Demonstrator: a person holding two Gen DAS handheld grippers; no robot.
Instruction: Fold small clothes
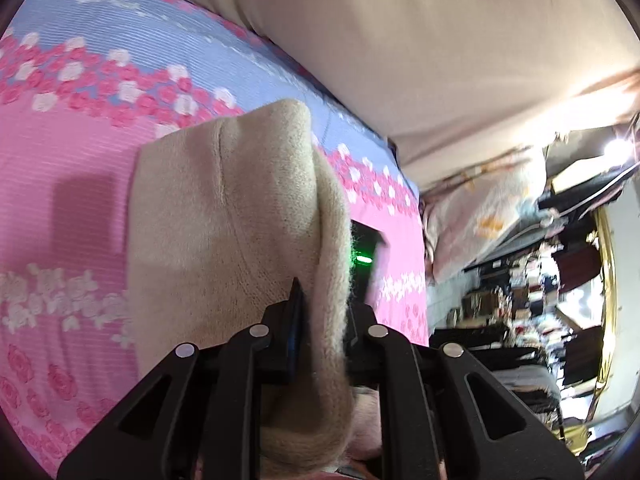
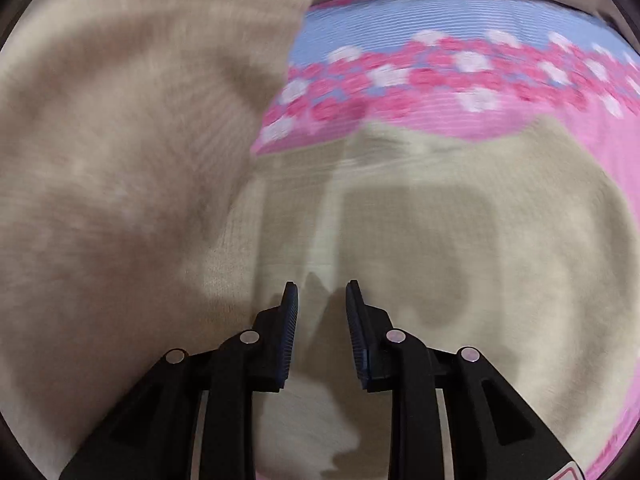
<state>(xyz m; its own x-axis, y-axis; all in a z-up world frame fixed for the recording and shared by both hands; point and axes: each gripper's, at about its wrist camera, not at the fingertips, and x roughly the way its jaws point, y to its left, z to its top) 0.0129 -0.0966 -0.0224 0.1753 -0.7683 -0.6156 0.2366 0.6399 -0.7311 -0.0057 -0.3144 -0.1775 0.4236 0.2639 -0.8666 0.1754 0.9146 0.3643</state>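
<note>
A beige knitted garment [image 1: 224, 216] hangs lifted above the pink and blue flowered bedsheet [image 1: 72, 168]. My left gripper [image 1: 324, 304] is shut on the garment's fuzzy edge, which runs between its two fingers. In the right wrist view, the rest of the beige garment [image 2: 440, 240] lies flat on the bedsheet [image 2: 460, 80], and a raised, blurred flap of it [image 2: 120, 140] fills the left side. My right gripper [image 2: 322, 292] hovers over the flat part, open, with nothing between its pads. A black device with a green light [image 1: 362, 258] shows just behind the held cloth.
A beige padded surface [image 1: 400, 40] runs along the far edge of the bed. Past the bed's end lie a pale flowered quilt [image 1: 480, 216] and cluttered dark shelves [image 1: 540, 300].
</note>
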